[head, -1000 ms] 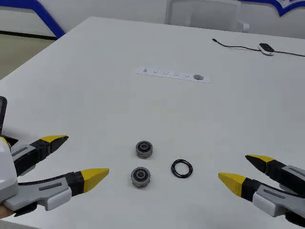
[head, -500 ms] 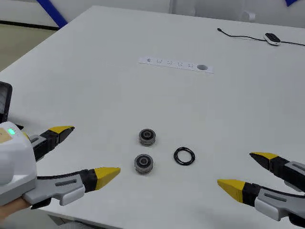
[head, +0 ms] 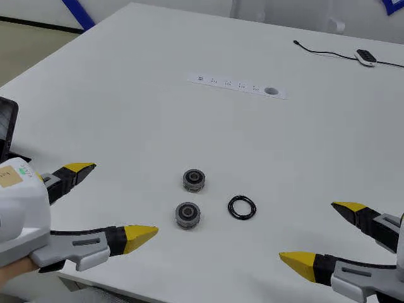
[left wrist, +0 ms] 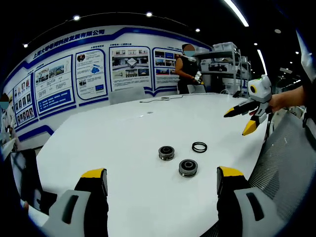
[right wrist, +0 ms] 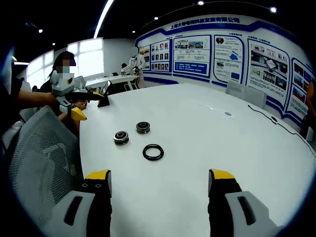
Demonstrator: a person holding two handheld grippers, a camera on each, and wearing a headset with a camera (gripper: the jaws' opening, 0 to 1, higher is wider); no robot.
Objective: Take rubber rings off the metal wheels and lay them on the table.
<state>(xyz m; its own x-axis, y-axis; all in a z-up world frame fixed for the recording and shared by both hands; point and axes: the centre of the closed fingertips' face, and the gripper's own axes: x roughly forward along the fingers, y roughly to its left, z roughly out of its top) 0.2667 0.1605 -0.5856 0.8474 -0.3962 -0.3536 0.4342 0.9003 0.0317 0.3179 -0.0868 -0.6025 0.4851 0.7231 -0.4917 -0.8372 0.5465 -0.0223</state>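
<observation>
The right gripper [right wrist: 159, 175] holds its yellow-tipped fingers [right wrist: 98, 176] wide apart above the white counter [right wrist: 207, 133]. Ahead lies a loose black rubber ring [right wrist: 153, 152]; beyond it stand the near metal wheel [right wrist: 121, 138] and the far metal wheel [right wrist: 143, 128].

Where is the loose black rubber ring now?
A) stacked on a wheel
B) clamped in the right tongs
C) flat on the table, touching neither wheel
C: the rubber ring lies flat on the table, apart from the near wheel and the far wheel.
</observation>
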